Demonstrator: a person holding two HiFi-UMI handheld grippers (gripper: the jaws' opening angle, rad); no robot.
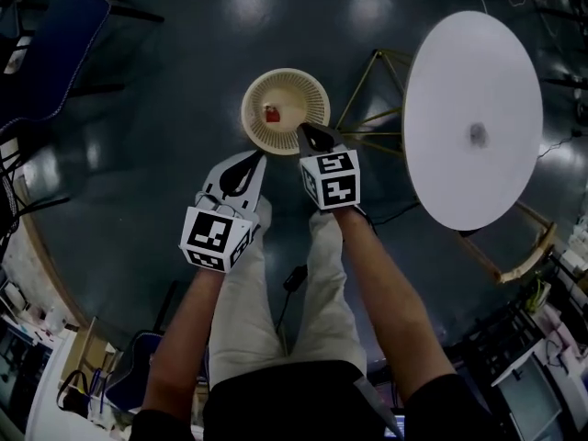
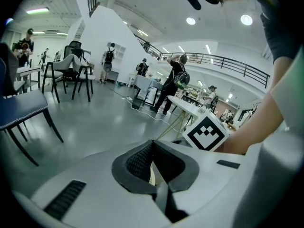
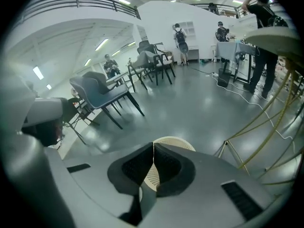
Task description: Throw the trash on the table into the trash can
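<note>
In the head view a cream, slotted trash can (image 1: 286, 108) stands on the dark floor with a small red piece (image 1: 273, 114) lying inside it. My right gripper (image 1: 307, 134) hangs over the can's near rim, jaws shut with nothing between them. My left gripper (image 1: 246, 165) is lower left of the can, also shut and empty. The round white table (image 1: 459, 90) stands to the right with a small dark spot at its middle. In the right gripper view the can (image 3: 167, 143) shows just beyond the shut gripper (image 3: 153, 148). The left gripper (image 2: 153, 145) has its pads together in its own view.
A blue chair (image 1: 55, 44) stands at the upper left. The table's yellowish legs (image 1: 375, 99) reach toward the can. A black cable (image 1: 292, 283) runs along the floor between the person's legs. Chairs (image 3: 102, 94) and people stand farther off in the hall.
</note>
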